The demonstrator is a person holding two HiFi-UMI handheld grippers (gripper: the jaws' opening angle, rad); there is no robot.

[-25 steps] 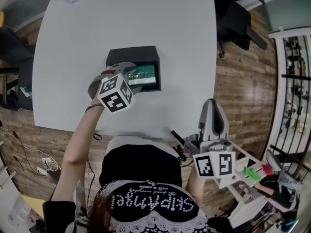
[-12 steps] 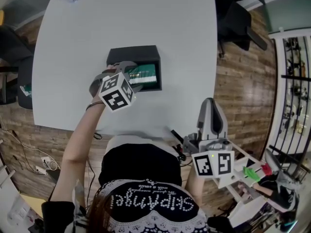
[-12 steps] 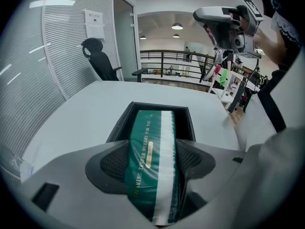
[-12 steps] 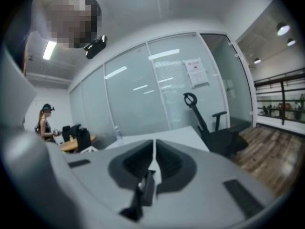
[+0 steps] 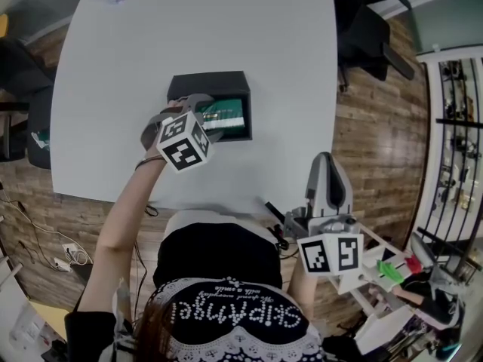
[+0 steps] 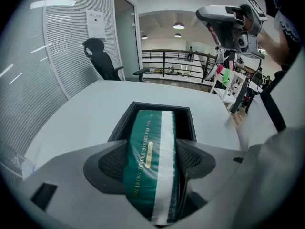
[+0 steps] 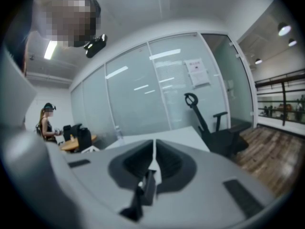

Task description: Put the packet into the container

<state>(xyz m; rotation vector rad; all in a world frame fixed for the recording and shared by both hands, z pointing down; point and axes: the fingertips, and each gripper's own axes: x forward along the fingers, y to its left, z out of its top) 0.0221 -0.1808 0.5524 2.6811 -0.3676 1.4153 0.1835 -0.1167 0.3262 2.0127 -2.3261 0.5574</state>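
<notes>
Holding the green packet (image 6: 151,128) with the left gripper (image 6: 152,152), jaws clamped on its 2 long flanks, over the black container (image 6: 123,123) on the white table (image 5: 136,44). In the head view: left gripper (image 5: 204,119) at 7 o'clock of the container (image 5: 207,81), packet (image 5: 223,116) showing inside the box's 5 o'clock half. Judged as the placing step, close to done.

To finish well: keep the packet level and lined up with the box's walls, ease down until the far end rests on the box floor, then part the jaws only enough to clear the walls and draw back toward 6 o'clock without dragging the wrapper. Probably soft, slick film, so best not to squeeze harder. Cannot tell whether the packet touches the bottom.

In the left gripper view: near end of the packet pinched between the pads, the rest reaching toward 12 o'clock, past the tips and into the box.

Right gripper (image 5: 329,173) at 5 o'clock, off the table, well apart from the box; in its own view, right gripper (image 7: 153,157) with jaws pressed together on nothing.
</notes>
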